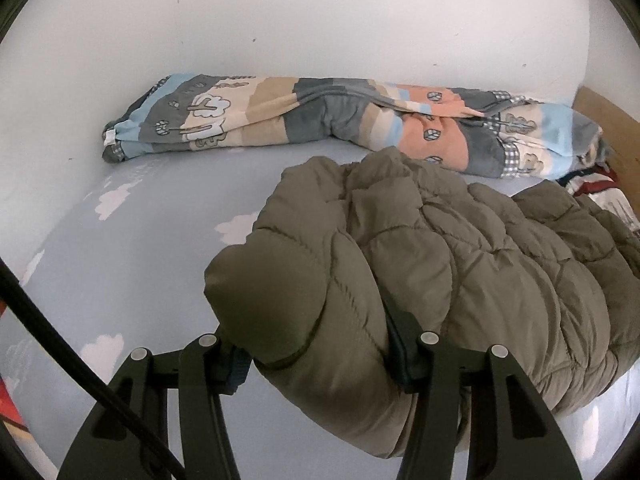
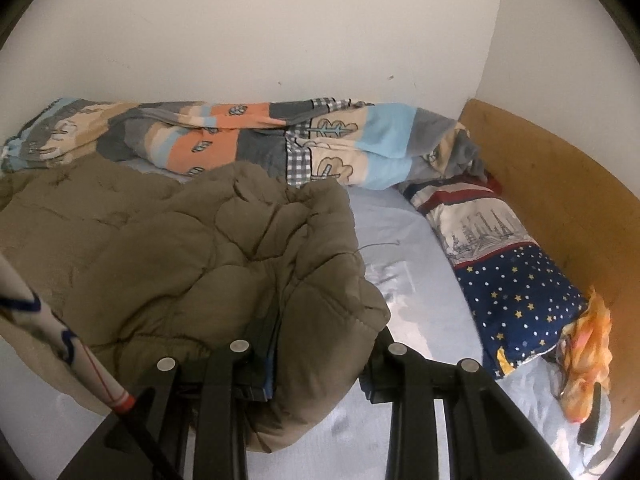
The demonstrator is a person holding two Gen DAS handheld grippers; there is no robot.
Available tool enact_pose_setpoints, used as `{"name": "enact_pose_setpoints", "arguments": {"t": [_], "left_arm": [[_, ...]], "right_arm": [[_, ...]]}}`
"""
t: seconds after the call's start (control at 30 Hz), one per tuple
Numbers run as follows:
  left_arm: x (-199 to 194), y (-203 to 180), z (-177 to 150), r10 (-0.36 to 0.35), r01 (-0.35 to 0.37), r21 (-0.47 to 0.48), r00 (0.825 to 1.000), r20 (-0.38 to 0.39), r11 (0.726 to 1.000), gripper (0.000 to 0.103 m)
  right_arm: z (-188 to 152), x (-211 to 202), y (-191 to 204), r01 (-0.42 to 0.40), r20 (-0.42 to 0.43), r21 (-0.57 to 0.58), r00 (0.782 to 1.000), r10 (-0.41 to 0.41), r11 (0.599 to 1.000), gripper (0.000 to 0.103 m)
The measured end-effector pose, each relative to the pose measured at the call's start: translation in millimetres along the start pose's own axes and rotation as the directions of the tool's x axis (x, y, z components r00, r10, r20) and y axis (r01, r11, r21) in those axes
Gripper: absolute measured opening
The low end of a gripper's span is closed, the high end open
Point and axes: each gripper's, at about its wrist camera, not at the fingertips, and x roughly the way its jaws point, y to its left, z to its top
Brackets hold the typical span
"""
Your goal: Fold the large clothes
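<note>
Both grippers, left point(image 1: 320, 364) and right point(image 2: 316, 368), pinch the jacket point(image 1: 460, 264) (olive, quilted) in their fingers above the bed point(image 1: 132, 264).

olive quilted puffer jacket point(image 1: 460, 264), bunched, lifted at both ends, over pale-blue bed sheet.

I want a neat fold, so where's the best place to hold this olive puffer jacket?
Grip the puffer jacket at its thick padded near edge, one gripper toward each end, coming in from the near side of the bed. The left gripper and right gripper already pinch there.
</note>
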Motion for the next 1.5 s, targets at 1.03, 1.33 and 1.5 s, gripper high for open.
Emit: {"name": "enact_pose_setpoints", "arguments": {"t": [1.03, 1.33, 1.5], "left_arm": [[-62, 202, -181, -0.351, 0.154, -0.831, 0.935, -0.053, 0.535, 0.071], [-83, 50, -95, -0.234, 0.211, -0.275, 0.971, -0.054, 0.938, 0.072], [-48, -36, -71, -0.164, 0.166, 0.013, 0.981, -0.102, 0.986, 0.073]], "right_arm": [[-191, -68, -136, -0.139, -0.179, 0.798, 0.875, 0.451, 0.587, 0.071], [-124, -115, -99, -0.307, 0.024, 0.551, 0.935, 0.354, 0.776, 0.058], [-84, -92, -11, -0.408, -0.005, 0.339, 0.9, 0.435, 0.848, 0.054]]}}
